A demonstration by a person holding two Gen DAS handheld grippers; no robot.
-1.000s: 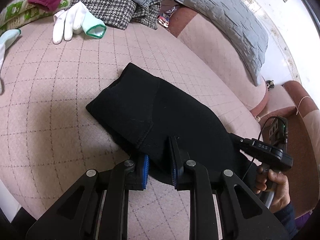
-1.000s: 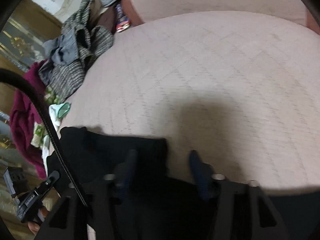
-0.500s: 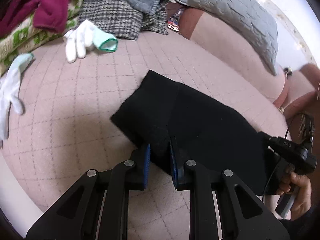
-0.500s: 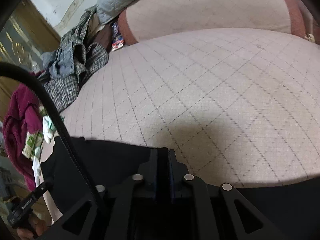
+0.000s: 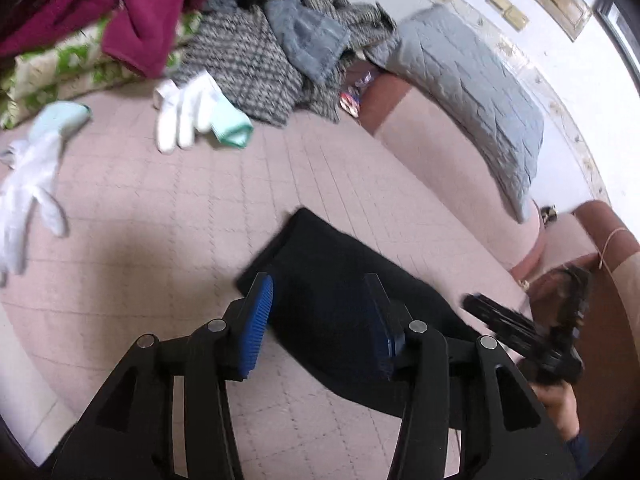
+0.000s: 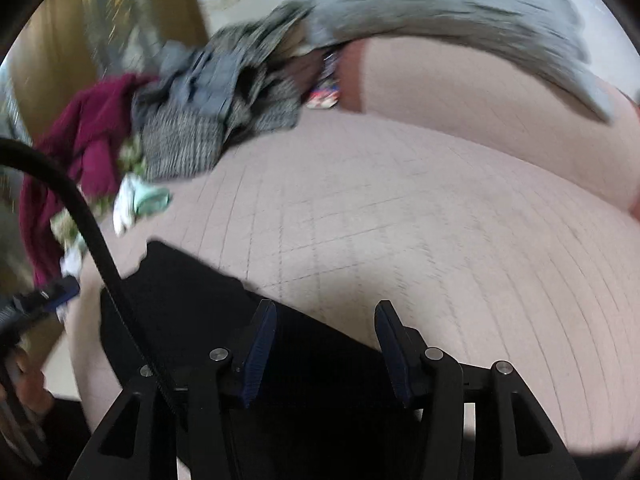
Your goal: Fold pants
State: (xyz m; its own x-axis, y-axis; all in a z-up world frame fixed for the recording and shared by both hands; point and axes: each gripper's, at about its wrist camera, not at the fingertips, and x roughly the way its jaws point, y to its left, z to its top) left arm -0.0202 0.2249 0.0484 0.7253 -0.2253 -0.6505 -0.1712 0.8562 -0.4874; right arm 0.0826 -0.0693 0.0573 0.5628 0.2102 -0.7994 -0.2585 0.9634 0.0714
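Black pants (image 5: 340, 320): folded, laid flat on pink quilted sofa seat (image 5: 192, 216). Judged soft, limp, light; best taken at a folded edge. Left gripper (image 5: 322, 320) and right gripper (image 6: 324, 354): jaws just opened, spread, nothing pinched.

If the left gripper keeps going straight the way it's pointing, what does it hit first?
Most likely the folded black pants: they lie right beyond the open left gripper on the pink bedcover, though the remaining gap is hard to judge.

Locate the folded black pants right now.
In the left wrist view, the black pants lie flat on the pink quilted cushion, lower centre, just beyond the open left gripper, below the grey pillow.
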